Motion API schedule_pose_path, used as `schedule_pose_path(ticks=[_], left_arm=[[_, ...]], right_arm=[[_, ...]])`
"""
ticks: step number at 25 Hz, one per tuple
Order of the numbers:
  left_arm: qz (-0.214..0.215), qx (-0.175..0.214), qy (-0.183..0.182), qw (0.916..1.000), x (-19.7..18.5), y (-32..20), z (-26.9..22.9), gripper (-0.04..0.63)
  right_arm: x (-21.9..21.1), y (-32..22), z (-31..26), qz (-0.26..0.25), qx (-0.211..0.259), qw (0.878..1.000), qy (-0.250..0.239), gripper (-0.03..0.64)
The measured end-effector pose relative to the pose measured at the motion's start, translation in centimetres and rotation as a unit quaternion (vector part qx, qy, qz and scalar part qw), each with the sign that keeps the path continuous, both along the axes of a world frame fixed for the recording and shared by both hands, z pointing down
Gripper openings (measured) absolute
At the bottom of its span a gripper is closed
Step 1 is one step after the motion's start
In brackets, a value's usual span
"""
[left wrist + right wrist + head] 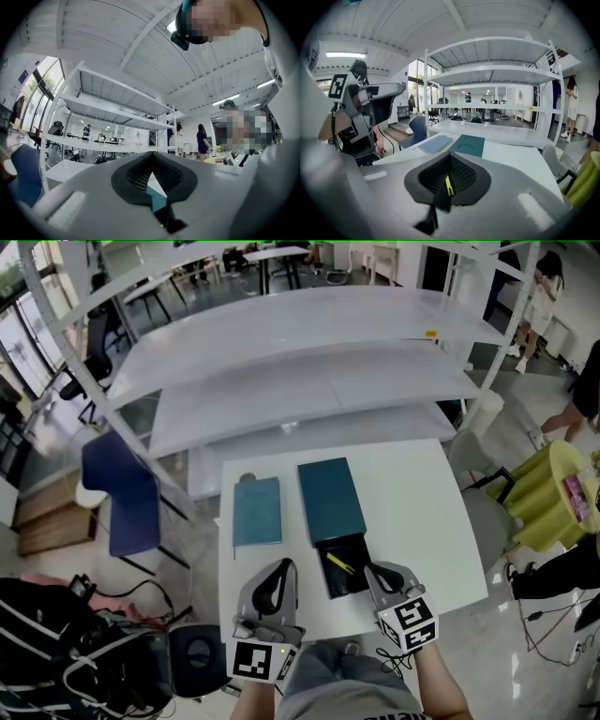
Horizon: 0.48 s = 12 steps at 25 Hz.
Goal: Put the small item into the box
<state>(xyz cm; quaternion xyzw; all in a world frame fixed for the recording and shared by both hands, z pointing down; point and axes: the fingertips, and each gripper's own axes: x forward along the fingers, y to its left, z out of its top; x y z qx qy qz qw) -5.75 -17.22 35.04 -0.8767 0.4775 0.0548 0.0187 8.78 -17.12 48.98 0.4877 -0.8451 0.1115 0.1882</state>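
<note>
A dark teal box lies on the white table, and its black inner tray sticks out at the near end. A thin yellow item rests slantwise inside the tray. My right gripper hovers at the tray's right edge, jaws together; in the right gripper view the yellow item shows through the narrow slit of that gripper. To the left of the tray, my left gripper is shut and holds nothing. In the left gripper view, that gripper has only a sliver of teal showing between its jaws.
A flat light-blue box lies left of the teal one. White metal shelving stands behind the table. A blue chair is at the left and a yellow-green table at the right. A dark bag and cables lie on the floor.
</note>
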Motion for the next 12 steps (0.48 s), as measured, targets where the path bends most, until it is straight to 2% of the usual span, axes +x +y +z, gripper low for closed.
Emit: schedule_pose_path(ticks=[12], left_arm=[[0.006, 0.011, -0.006, 0.9999, 0.9, 1.3, -0.7, 0.02]], right_arm=[[0.2, 1.5, -5.8, -0.001, 0.079, 0.996, -0.029, 0.003]])
